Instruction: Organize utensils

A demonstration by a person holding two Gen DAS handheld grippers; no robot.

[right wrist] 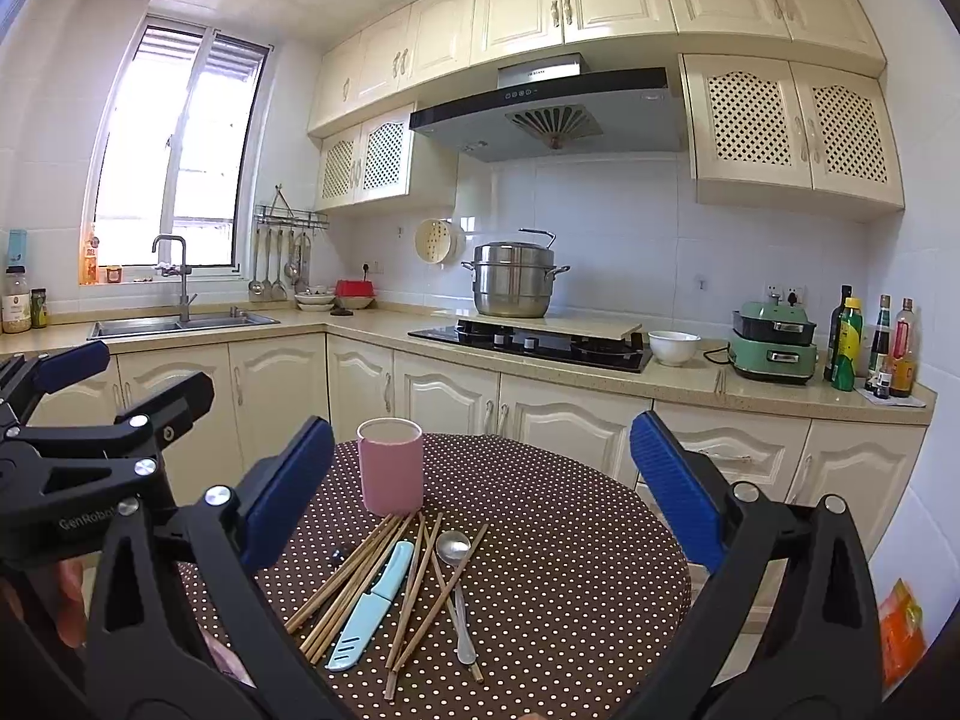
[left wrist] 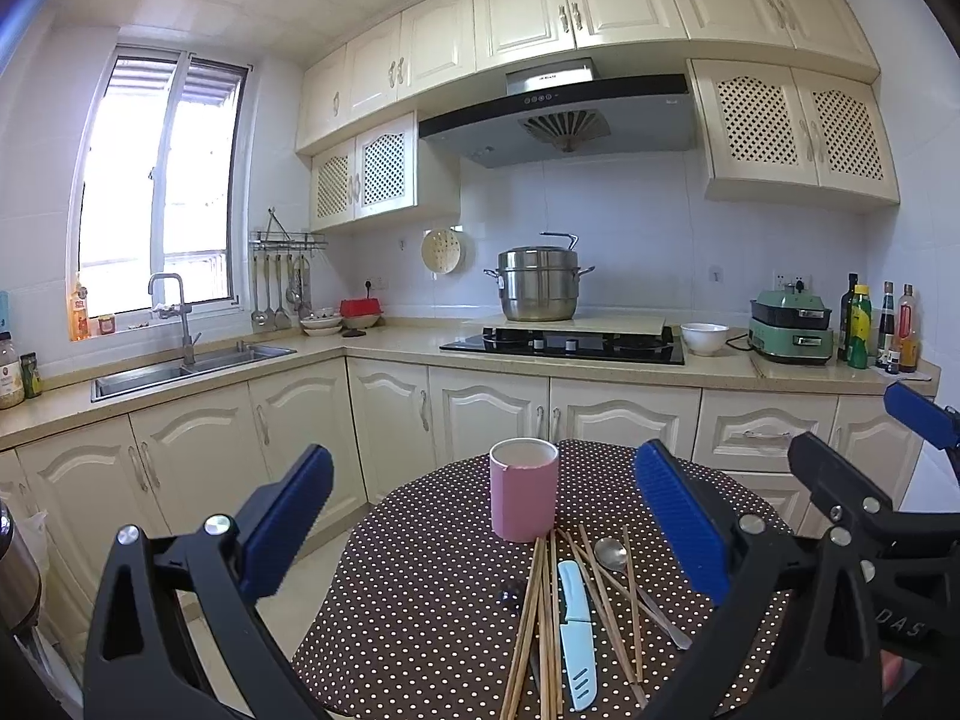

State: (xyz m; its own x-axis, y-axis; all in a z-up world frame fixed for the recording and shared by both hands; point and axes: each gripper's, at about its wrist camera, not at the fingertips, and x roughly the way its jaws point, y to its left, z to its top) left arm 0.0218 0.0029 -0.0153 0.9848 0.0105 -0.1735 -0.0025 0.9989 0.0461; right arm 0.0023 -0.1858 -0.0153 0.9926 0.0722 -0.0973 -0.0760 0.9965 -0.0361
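Observation:
A pink cylindrical cup (left wrist: pixel 524 489) (right wrist: pixel 390 465) stands upright on the round polka-dot table (left wrist: pixel 420 612) (right wrist: pixel 570 540). In front of it lie several wooden chopsticks (left wrist: pixel 540 618) (right wrist: pixel 360 576), a light-blue sheathed knife (left wrist: pixel 577 630) (right wrist: pixel 372 603) and a metal spoon (left wrist: pixel 612 555) (right wrist: pixel 454 549) in a loose pile. My left gripper (left wrist: pixel 480 510) hangs open above the pile, nothing between its blue pads. My right gripper (right wrist: pixel 480 480) is open too, held above the table. Each gripper shows at the edge of the other's view.
Beyond the table runs an L-shaped counter with a sink (right wrist: pixel 180 324), a hob with a steel pot (right wrist: pixel 516 288), a white bowl (right wrist: pixel 673 347), a green cooker (right wrist: pixel 774 348) and bottles (right wrist: pixel 870 348). Floor shows left of the table.

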